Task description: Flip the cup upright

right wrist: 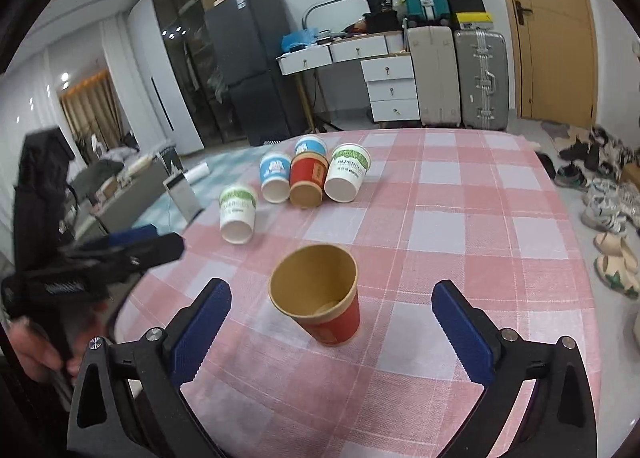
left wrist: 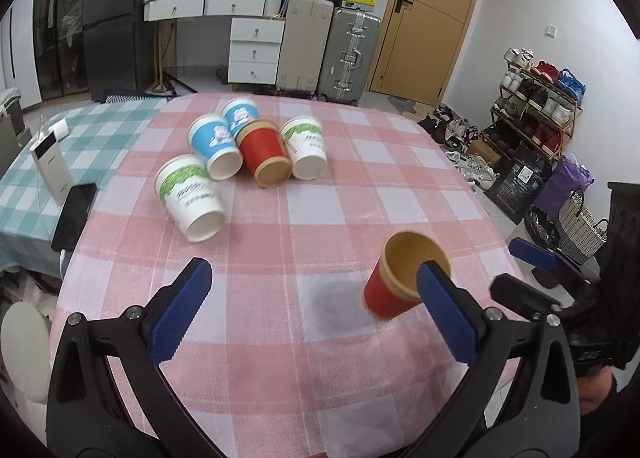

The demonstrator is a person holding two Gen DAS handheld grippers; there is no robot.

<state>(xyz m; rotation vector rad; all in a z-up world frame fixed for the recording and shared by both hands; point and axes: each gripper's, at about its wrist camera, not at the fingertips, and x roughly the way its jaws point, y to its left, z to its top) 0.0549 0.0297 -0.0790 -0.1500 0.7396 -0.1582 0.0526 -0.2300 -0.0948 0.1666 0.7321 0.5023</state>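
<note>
The right gripper (right wrist: 330, 330) has its blue pads (right wrist: 200, 332) spread wide, holding nothing. An upright red cup (right wrist: 324, 306) stands on the pink checked table (right wrist: 460, 258) between and just ahead of those pads, touching neither. Its mouth faces up and the brown inside looks empty.

The left gripper (left wrist: 316, 314) is likewise wide apart and empty. In its view the same red cup (left wrist: 396, 286) sits by the right-hand pad (left wrist: 448, 314), partly behind it; whether they touch I cannot tell.

Beyond the red cup, five more cups lie on their sides with open mouths toward the cameras: a green-and-white cup (right wrist: 238, 214) apart to the left, then a close cluster of two blue cups (right wrist: 275, 176), a second red cup (right wrist: 307, 182) and another green-and-white cup (right wrist: 346, 174). All look empty.
</note>
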